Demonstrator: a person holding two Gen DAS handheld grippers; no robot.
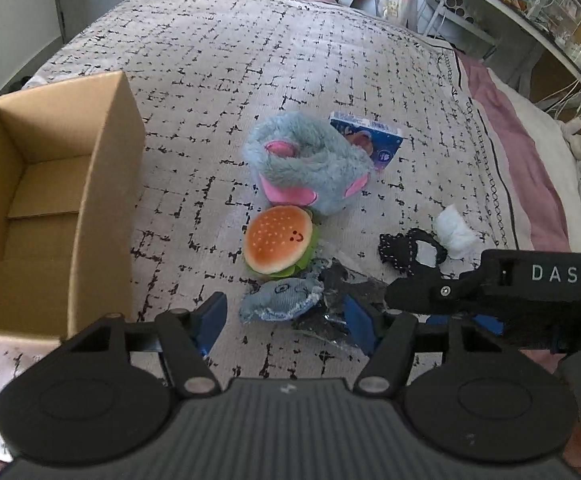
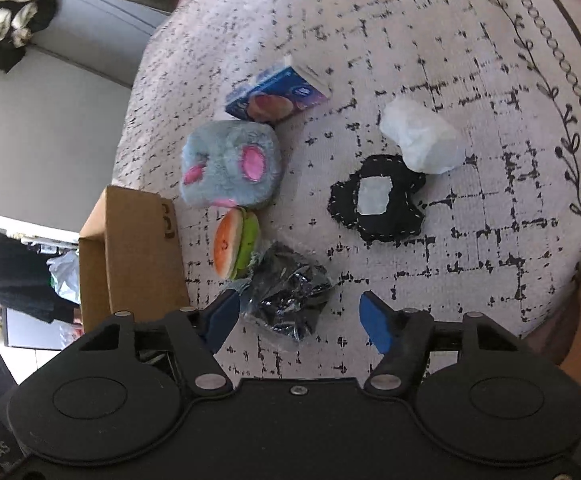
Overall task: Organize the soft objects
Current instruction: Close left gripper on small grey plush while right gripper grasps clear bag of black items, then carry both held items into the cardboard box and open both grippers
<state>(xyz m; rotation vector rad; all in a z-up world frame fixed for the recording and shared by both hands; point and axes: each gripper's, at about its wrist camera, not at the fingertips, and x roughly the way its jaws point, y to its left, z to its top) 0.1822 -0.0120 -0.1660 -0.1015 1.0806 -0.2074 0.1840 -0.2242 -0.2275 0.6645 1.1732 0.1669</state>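
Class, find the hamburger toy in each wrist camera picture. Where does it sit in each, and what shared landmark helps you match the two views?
Left wrist view: hamburger toy just below centre, bun facing up.
Right wrist view: hamburger toy left of centre, seen edge-on.
Shared landmark: the fluffy blue and pink plush right behind it; cardboard box to its left.

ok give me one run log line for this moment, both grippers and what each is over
left gripper: open, over denim toy | right gripper: open, over crinkly dark bag | cardboard box: empty
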